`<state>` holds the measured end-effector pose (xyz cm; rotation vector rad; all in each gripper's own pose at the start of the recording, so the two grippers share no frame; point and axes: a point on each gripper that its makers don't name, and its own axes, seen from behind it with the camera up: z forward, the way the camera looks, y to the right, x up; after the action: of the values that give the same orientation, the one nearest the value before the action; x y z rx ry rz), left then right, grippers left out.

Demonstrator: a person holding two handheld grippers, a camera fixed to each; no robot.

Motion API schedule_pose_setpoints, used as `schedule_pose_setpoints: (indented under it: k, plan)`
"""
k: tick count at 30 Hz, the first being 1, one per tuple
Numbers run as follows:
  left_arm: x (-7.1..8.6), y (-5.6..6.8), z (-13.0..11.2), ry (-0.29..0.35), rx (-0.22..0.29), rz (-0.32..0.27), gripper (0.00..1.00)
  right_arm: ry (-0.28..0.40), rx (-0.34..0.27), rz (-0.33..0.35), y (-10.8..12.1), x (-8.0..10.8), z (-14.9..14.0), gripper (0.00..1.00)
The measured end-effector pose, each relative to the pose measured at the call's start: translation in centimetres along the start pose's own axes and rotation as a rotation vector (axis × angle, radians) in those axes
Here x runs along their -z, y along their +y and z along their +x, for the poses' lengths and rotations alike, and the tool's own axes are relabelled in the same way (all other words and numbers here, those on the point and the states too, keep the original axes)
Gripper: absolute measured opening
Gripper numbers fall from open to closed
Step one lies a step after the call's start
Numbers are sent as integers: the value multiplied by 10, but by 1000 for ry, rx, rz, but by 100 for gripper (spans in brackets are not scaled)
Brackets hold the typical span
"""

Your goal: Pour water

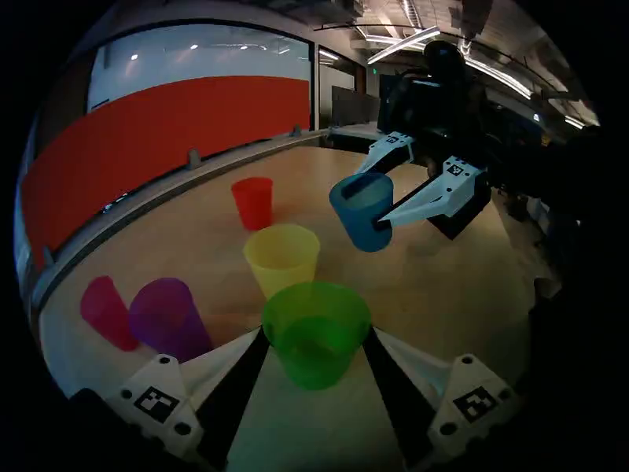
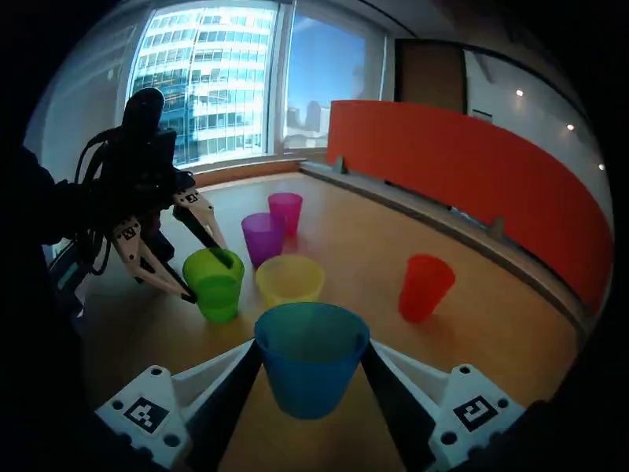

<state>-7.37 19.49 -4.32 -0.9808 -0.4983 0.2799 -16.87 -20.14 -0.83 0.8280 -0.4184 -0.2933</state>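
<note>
Left gripper (image 1: 316, 330) clamps green cup (image 1: 316, 338) (open table (image 1: 440, 283) to its right).

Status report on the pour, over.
Left gripper shut on green cup. Right gripper shut on blue cup, apparently raised. Yellow cup stands close beside green cup.

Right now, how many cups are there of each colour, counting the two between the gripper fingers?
green cup: 1
blue cup: 1
yellow cup: 1
red cup: 1
purple cup: 1
pink cup: 1
Total: 6 cups
</note>
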Motion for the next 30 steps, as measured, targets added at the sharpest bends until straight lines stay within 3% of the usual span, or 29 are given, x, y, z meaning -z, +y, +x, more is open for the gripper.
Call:
schedule_pose_setpoints:
  k: [9,30]
  plan:
    - [4,1,-6,-8,6,4,85,-18,-1,7,-7,-6,-9,90]
    - [7,-1,-14,-59,-60,33,89,-35,-4,11,-18,-7,-16,90]
